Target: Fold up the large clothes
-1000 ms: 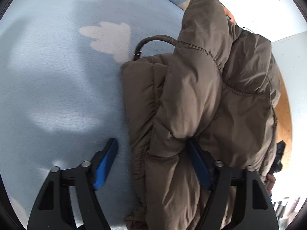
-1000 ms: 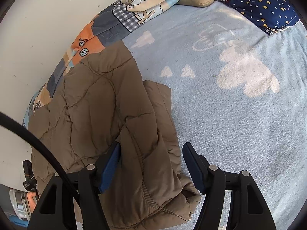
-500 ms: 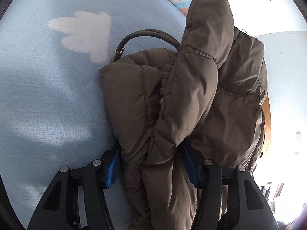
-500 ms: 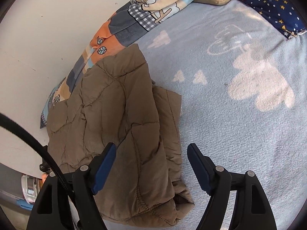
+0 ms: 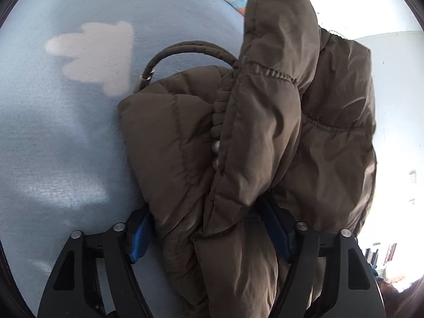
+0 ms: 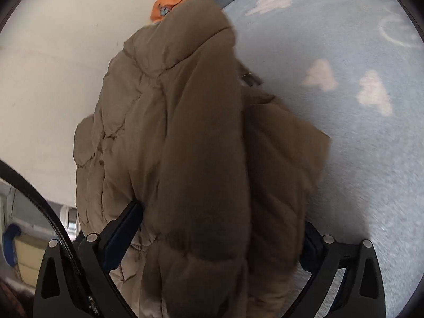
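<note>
both grippers share one build. the left gripper (image 5: 212, 235) has matte black skeletal fingers with triangular cut-outs, round silver screws at the joints and bright blue pads (image 5: 139, 241). the right gripper (image 6: 212, 241) has the same black frame and silver screws, darker blue pads (image 6: 120, 238), and a black ribbed cable (image 6: 34, 198) curving past its left side.

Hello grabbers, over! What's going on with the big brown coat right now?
Left gripper and right gripper both just opening, puffer jacket bunched between each. Jacket folded on blue blanket. Nothing in the way.
</note>
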`<state>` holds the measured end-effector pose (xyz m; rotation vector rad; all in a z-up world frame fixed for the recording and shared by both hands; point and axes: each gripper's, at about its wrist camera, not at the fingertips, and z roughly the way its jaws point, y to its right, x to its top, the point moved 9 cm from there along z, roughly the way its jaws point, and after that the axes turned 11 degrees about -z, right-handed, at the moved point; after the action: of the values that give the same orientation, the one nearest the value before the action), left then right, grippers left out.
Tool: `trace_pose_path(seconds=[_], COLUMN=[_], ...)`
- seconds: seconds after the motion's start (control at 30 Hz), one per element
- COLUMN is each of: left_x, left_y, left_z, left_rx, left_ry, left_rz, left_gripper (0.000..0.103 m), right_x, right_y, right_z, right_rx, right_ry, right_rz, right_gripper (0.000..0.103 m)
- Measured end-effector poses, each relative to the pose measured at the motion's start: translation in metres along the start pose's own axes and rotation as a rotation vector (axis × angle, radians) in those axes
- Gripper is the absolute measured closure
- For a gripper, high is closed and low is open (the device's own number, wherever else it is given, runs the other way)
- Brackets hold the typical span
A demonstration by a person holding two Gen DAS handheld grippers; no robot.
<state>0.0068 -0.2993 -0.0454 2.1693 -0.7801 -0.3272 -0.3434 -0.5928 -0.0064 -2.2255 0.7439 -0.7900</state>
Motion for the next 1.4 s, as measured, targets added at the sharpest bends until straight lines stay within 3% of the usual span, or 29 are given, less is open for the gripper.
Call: trace_pose_path(seconds=[0.1,0.13,0.27,0.37,0.47,0.63,0.93,1.2,1.4], left_x=[0.006,0.008,0.01,0.009,0.006,-0.002,-0.039,-0.087,-0.15], left_y=[0.008,0.008,0.014,0.023,0.033,0.049,0.102,0.117,0.118], left_z=[0.006,0.006,-0.001,-0.003,-0.009,-0.027,-0.055,-0.108,-0.094], left_rx=[0.043,0.052,0.072,0.113,0.157,0.155,0.134,0.1,0.123], left_ry=[0.016,0.019,0.049,0.09,0.157,0.226,0.252,0.263,0.243], left_rz=[0.052,0.054,0.071,0.077,0.099,0.099,0.148,0.17,0.159], left_gripper=[0.024,0.028,0.061,0.068,0.073,0.075,0.076,0.076,0.076], right_x=[0.007,0.009,0.01,0.011,0.017,0.02,0.011,-0.025,-0.069], right_y=[-0.007,-0.009,-0.034,-0.054,-0.069,-0.096,-0.14,-0.18,-0.174], right_z=[0.02,0.022,0.007,-0.002,-0.008,-0.024,-0.072,-0.13,-0.141], right_rx=[0.017,-0.005,-0.124,-0.238,-0.302,-0.352,-0.364,-0.339,-0.328], right_ry=[-0.037,-0.035,0.022,0.044,0.07,0.121,0.158,0.214,0.197], right_rz=[-0.049,-0.069,-0.196,-0.284,-0.315,-0.338,-0.395,-0.4,-0.364], right_gripper=[0.0,0.003,0.049,0.058,0.061,0.064,0.067,0.067,0.067])
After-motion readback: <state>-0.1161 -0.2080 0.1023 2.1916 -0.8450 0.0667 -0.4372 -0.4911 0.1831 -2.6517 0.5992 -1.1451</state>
